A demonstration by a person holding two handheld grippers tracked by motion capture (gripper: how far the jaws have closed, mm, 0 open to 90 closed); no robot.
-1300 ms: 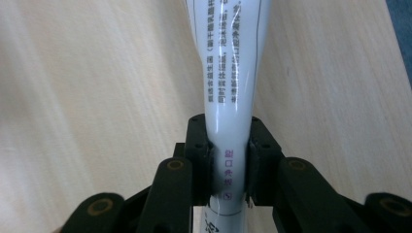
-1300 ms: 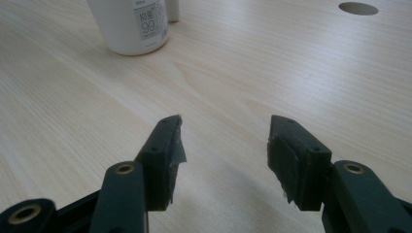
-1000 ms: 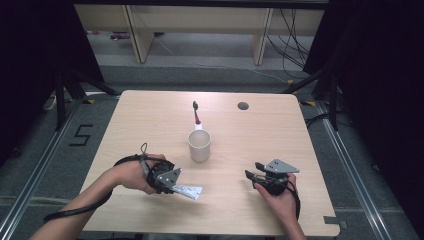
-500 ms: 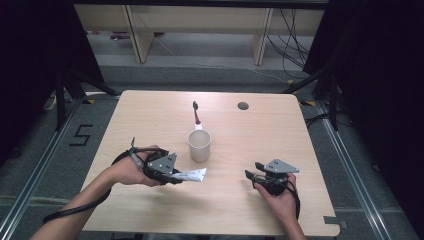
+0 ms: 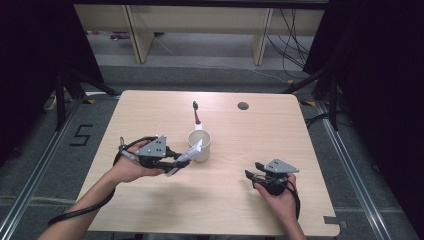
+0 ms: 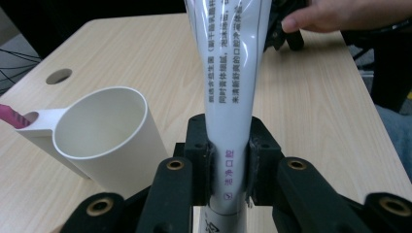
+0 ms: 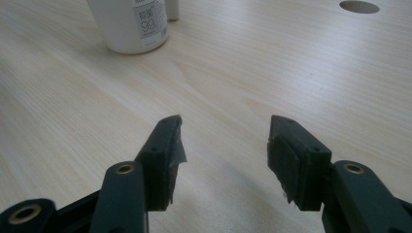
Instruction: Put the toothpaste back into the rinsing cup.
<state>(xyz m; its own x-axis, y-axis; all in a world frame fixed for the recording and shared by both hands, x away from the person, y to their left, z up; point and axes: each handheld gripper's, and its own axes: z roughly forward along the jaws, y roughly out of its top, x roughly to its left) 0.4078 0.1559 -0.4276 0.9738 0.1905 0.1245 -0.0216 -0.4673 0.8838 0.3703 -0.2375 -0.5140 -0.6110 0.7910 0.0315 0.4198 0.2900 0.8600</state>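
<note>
At the centre of the high view, the left gripper (image 5: 176, 162), clenched on a white tube (image 5: 194, 150), has lifted it from the table to the white cup (image 5: 200, 145), ready to drop in; the right gripper (image 5: 250, 174) rests released.

A pale wooden table (image 5: 150, 115) is seen, with a round cable hole (image 5: 243, 106) cut near its far edge. A white cup (image 5: 201, 145) is stood near the middle – a toothbrush (image 5: 197, 114) is laid just beyond it.
</note>
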